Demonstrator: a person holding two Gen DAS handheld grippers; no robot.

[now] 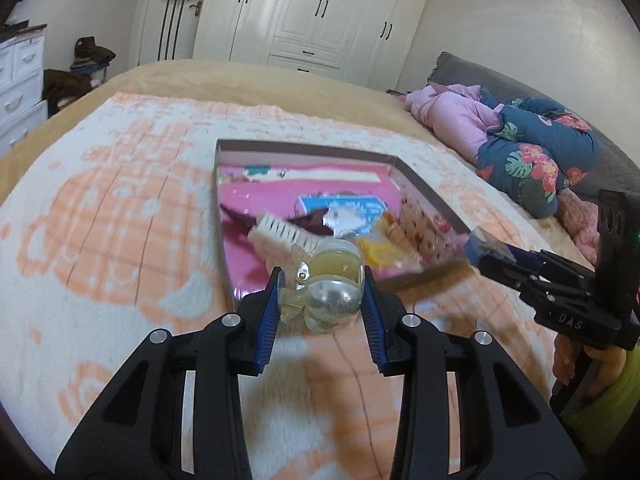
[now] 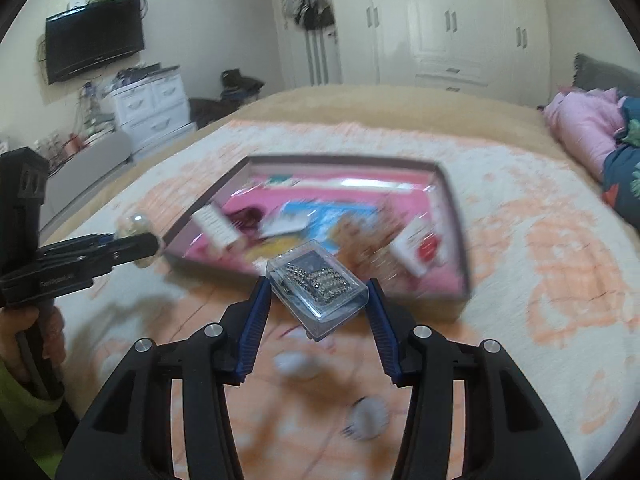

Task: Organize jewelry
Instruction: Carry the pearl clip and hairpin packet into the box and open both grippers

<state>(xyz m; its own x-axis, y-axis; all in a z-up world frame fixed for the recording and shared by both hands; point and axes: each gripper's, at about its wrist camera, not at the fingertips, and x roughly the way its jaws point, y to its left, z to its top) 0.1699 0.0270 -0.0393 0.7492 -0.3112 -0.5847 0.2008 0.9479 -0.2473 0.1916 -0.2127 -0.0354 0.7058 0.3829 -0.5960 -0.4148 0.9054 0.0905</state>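
The left tool (image 1: 320, 296) is clenched on a clear round jar (image 1: 326, 292), the right tool (image 2: 318, 298) on a clear jewelry case (image 2: 318, 294). Both look light, rigid and slick, so flat sides probably give the surest hold.

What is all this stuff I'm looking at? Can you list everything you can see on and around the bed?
clear round container: one, see-through with yellowish contents, clamped between the left gripper's pads.
clear rectangular case: one, see-through, sparkly silver pieces inside, clamped between the right gripper's pads.
shallow box: one, dark rim, pink inside, on the blanket, holding blurred small packets.
blanket: one, white with orange pattern, over the bed.
small pale items: two, whitish, blurred, on the blanket below the right gripper.
bedding pile: pink and floral blue, at the bed's right.
wardrobe: white, back wall.
drawer unit: white, under a wall television.
left gripper: black, blue pads.
right gripper: black, blue pads.
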